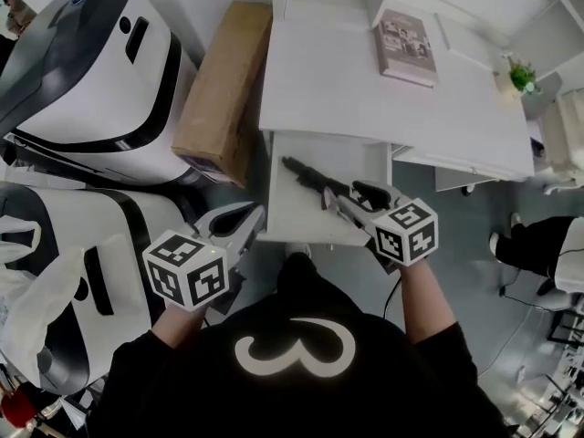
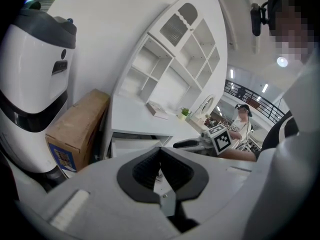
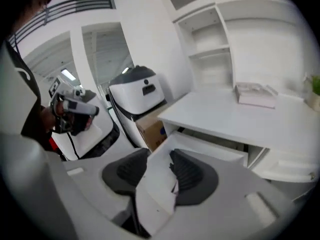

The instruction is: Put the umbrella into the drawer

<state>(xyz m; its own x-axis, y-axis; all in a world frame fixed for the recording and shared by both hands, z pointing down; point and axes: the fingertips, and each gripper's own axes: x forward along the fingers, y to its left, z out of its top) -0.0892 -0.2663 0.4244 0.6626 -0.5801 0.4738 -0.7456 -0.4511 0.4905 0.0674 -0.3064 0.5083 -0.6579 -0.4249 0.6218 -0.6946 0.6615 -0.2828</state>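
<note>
A black folded umbrella [image 1: 306,177] lies slantwise inside the open white drawer [image 1: 290,215] under the desk [image 1: 365,89]. My right gripper [image 1: 351,197] hovers just above the drawer's front right, close to the umbrella's near end. Its jaws stand open with nothing between them, and the drawer [image 3: 200,151] shows through the gap of the right gripper [image 3: 159,154]. My left gripper [image 1: 251,217] hangs left of the drawer front, clear of it. In the left gripper view the left gripper [image 2: 160,149] is shut, pads meeting at the tips with nothing in them. The umbrella is hidden in both gripper views.
A brown cardboard box [image 1: 219,89] leans between the desk and two large white-and-black machines [image 1: 82,71]. A book [image 1: 406,46] and a small plant [image 1: 523,77] sit on the desk. A white plastic bag [image 1: 36,308] lies at the left; a seated person [image 1: 538,249] is at the right.
</note>
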